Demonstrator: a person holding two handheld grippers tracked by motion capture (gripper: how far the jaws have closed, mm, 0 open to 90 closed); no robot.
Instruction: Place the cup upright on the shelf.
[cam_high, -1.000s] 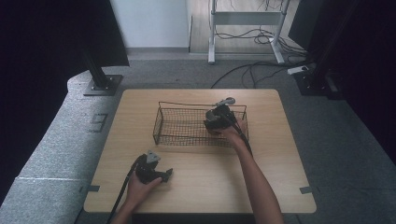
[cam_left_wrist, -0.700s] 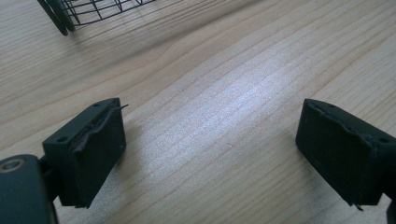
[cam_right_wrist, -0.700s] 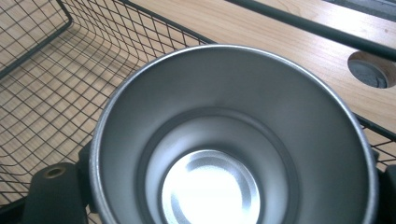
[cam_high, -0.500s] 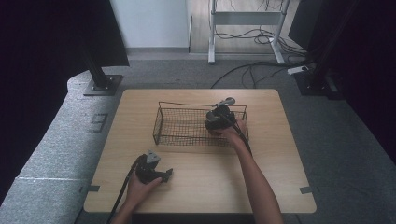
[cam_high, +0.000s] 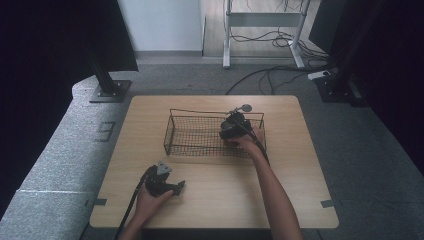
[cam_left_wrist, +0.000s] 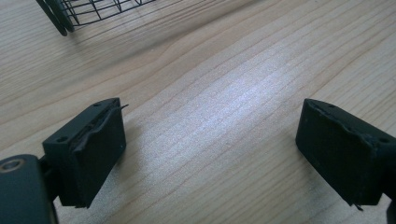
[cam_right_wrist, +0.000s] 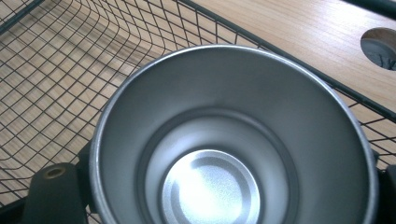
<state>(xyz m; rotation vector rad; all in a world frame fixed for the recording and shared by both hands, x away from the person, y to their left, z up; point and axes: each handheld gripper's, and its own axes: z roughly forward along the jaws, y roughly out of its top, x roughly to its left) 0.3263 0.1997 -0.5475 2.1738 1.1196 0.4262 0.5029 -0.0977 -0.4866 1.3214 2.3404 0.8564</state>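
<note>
— Right gripper (cam_high: 235, 125)?
— Clenched on a metal cup (cam_right_wrist: 233, 140), seen from above into its shiny bottom, with a black jaw pressed to either side of the rim.
— And where, exactly?
— Inside the wire basket (cam_high: 192, 131), toward its right end, in the person's right hand (cam_high: 243, 144). Mesh on the left and behind the cup in the right gripper view, with the wooden table (cam_right_wrist: 299, 28) beyond the basket's rim. Cannot tell whether resting on the mesh or held just above it.
— Left gripper (cam_high: 175, 187)?
— Released. Jaws spread wide, nothing between them but bare wood grain. Low on the table near its front edge, well apart from the cup, held in the left hand (cam_high: 150, 197).
— Anything else nearby?
— A corner of the basket (cam_left_wrist: 88, 11) at the top of the left gripper view, just ahead of the open jaws. Also a round hole (cam_right_wrist: 379, 46) in the tabletop past the basket.
</note>
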